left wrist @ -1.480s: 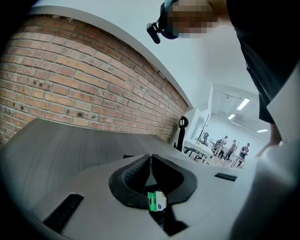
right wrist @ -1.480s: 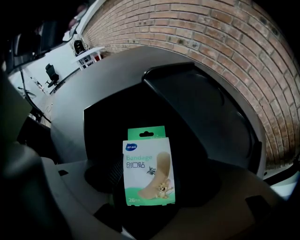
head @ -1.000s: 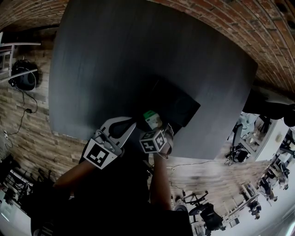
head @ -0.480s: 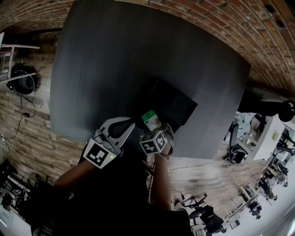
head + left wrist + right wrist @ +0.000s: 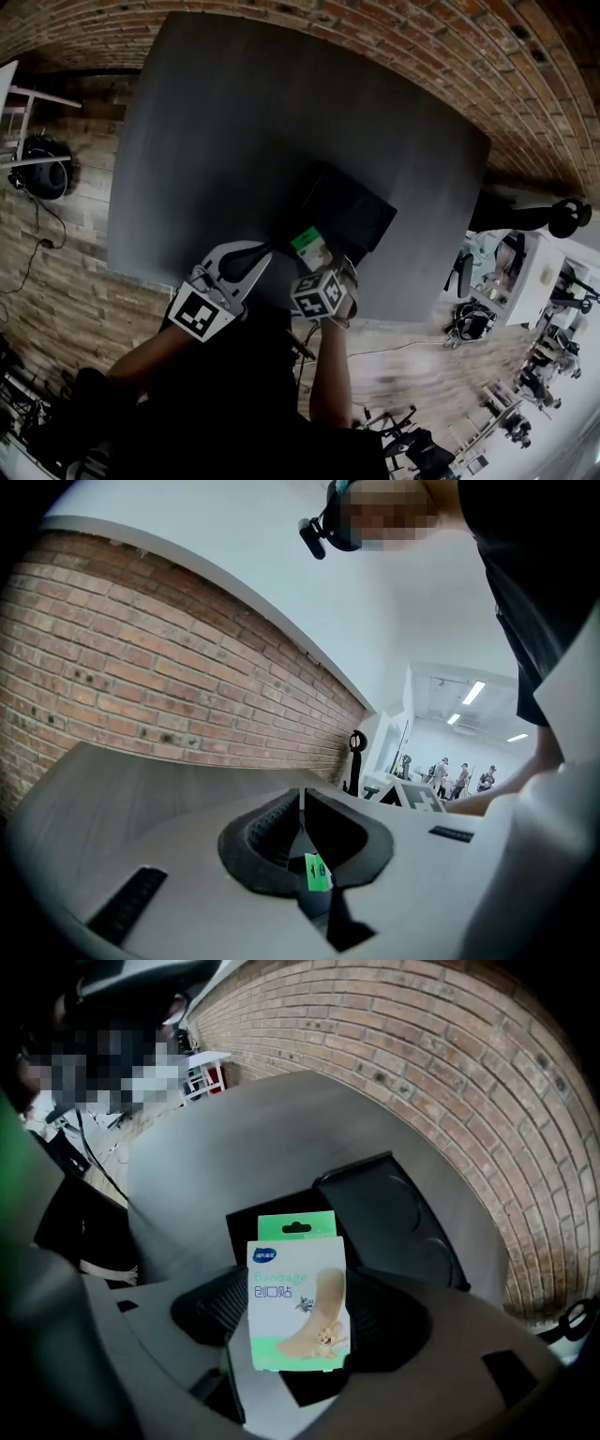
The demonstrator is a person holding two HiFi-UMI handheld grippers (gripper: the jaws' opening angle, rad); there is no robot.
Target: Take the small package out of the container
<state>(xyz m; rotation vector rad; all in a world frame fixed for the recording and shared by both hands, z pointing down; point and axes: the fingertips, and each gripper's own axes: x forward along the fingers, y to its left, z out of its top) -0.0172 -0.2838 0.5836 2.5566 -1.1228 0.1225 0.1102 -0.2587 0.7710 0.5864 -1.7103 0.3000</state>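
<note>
The small package (image 5: 298, 1293) is a green and white bandage box, upright between the jaws of my right gripper (image 5: 298, 1330), which is shut on it. In the head view the package (image 5: 309, 248) hangs just in front of the black container (image 5: 349, 214), near the table's front edge. The container (image 5: 384, 1208) lies open and dark on the grey table, behind the package. My left gripper (image 5: 265, 253) hovers to the left of the package with its jaws shut and nothing between them. Its own view shows the left gripper (image 5: 300, 803) pointing across the table (image 5: 141, 780).
A brick wall (image 5: 141, 667) borders the far side of the grey table (image 5: 234, 131). The table's near edge (image 5: 150, 272) runs just under both grippers. Beyond it lies wooden flooring (image 5: 56, 262) with gear on the floor, and people stand far off to the right.
The right gripper with the package has drawn slightly back from the container toward the near table edge. The left gripper has hardly moved. The head camera has shifted a little.
</note>
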